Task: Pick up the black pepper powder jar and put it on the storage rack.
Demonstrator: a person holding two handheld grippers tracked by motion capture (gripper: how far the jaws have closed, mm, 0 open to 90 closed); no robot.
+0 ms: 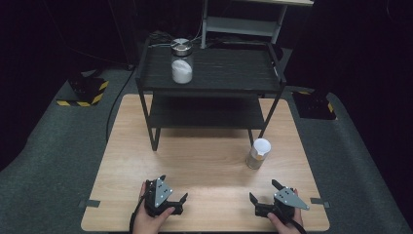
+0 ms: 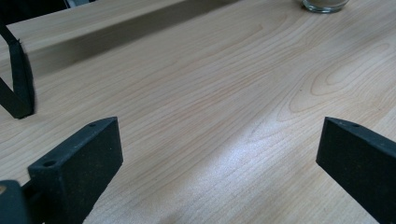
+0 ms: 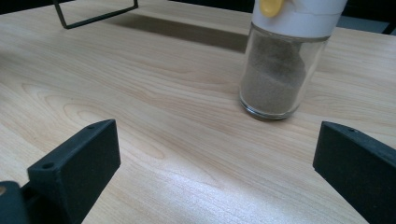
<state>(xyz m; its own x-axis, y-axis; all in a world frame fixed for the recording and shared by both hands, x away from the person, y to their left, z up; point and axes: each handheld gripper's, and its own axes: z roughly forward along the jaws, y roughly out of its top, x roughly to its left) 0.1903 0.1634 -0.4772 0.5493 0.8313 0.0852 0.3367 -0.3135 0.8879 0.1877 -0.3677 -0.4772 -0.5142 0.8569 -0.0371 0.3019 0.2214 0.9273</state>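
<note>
On the wooden table (image 1: 195,161), a black shelf rack (image 1: 209,87) stands.

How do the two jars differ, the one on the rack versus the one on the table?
The jar on the rack has a flat metal lid and holds white powder; the jar on the table has a white cap with a yellow tab and holds brownish powder. The rack jar stands on the top shelf of the black rack, far from both tools; the table jar stands on the wooden table, just ahead of the right tool. Both are clear glass, upright and capped.
</note>
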